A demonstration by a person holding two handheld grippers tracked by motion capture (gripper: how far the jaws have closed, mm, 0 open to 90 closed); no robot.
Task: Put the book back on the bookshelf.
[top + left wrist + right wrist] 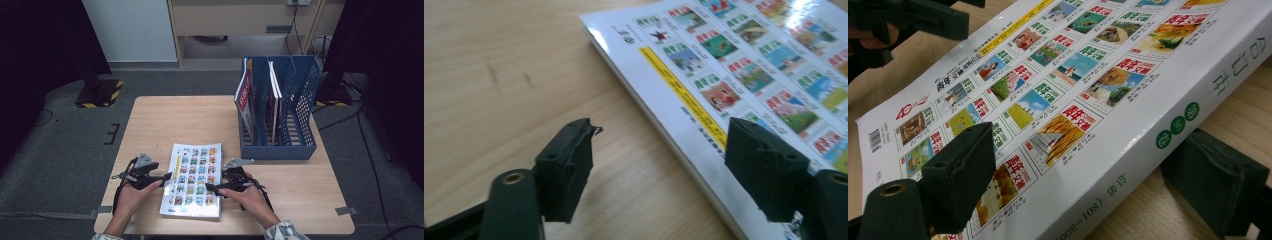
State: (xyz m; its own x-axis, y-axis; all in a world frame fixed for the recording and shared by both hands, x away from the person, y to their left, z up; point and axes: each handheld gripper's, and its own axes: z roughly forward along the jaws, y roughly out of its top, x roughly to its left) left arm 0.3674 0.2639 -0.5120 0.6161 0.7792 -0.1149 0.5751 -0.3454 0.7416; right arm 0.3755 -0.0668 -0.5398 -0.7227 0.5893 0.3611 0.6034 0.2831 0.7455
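Glossy white card covers the thick book (192, 180), which lies flat on the wooden bench (165, 120) between the two hands, well short of the blue file rack (280, 110) at the far side. From its deep spine in the right gripper view, I'd judge it heavy for its size, stiff as a block when shut, and slick on the cover, so a shallow pinch may slide off.

At the left tool (659, 170), the jaws stand apart with nothing pressed between them: one sits over the bare wood, the other above the book's near edge. At the right tool (1098, 185), one jaw rides over the cover and the other sits low beside the spine; the book lies between them, but I see no pad pressing on it.

Best hold, I think, is across the spine side, taken deep, where the pages are bound and will not fan open.
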